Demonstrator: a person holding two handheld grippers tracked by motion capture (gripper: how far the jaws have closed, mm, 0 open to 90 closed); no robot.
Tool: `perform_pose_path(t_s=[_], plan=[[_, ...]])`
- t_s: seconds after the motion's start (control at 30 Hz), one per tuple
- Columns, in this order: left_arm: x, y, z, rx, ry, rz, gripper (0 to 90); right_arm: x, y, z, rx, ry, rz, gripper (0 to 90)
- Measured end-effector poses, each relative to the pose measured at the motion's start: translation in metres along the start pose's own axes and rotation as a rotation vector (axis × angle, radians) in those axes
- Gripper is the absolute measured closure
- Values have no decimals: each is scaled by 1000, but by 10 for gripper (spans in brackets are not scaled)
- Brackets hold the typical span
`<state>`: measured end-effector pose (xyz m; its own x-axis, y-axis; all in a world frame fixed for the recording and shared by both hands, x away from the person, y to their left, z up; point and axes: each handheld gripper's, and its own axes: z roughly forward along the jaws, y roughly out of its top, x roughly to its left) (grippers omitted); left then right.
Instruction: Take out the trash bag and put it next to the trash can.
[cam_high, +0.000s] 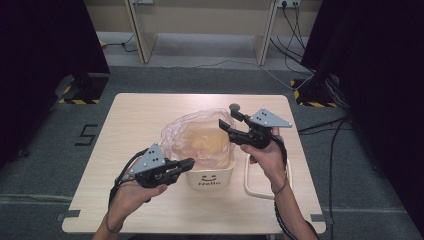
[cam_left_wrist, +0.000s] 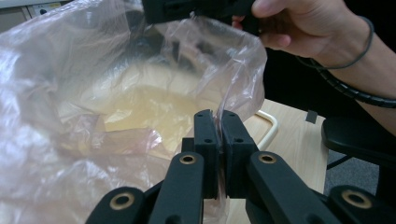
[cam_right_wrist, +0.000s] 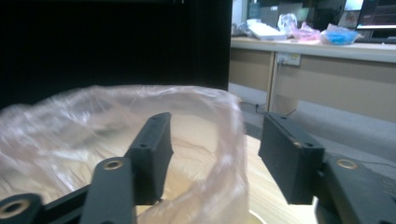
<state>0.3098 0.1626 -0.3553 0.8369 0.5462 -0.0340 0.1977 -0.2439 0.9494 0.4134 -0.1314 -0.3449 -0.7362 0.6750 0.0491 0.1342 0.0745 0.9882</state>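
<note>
A clear plastic bag (cam_high: 200, 135) lines a small white bin (cam_high: 212, 177) with a smiley face and "Hello" on its front, at the middle of the wooden table. My left gripper (cam_high: 190, 163) is at the bin's near left rim, shut on the bag's edge (cam_left_wrist: 93, 93); the film is pinched between its pads (cam_left_wrist: 218, 126). My right gripper (cam_high: 225, 125) hovers over the bag's far right rim and stands open. The bag's edge (cam_right_wrist: 93, 116) rises between its jaws (cam_right_wrist: 215, 149), and neither pad presses on it. The right gripper's body (cam_left_wrist: 196, 9) sits at the bag's top.
A white rounded frame (cam_high: 265, 177) lies flat on the table (cam_high: 135, 115) just right of the bin. Black curtains stand at both sides. A desk and cables (cam_high: 300, 30) are on the floor beyond the table's far edge.
</note>
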Motion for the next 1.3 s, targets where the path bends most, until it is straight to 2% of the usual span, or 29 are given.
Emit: perform_pose_path(t_s=[0.07,0.23,0.5,0.8,1.0,1.13,1.3], plan=[[0,1,-2,-4,5,0,863,0,7,-7,-24,3,30,356],[3,5,-8,-12,23,-1,863,0,15,-18,-25,3,50,332],[14,9,-26,-44,81,-25,862,-5,13,-26,18,-29,94,330],[26,10,-39,-60,116,-62,863,-8,8,-24,47,-27,92,329],[39,4,-52,-72,129,-115,862,-11,4,-22,63,-33,98,330],[44,2,-61,-74,137,-136,862,-14,1,-22,78,-45,103,330],[49,4,-72,-76,166,-134,861,-16,-1,-22,87,-49,104,330]])
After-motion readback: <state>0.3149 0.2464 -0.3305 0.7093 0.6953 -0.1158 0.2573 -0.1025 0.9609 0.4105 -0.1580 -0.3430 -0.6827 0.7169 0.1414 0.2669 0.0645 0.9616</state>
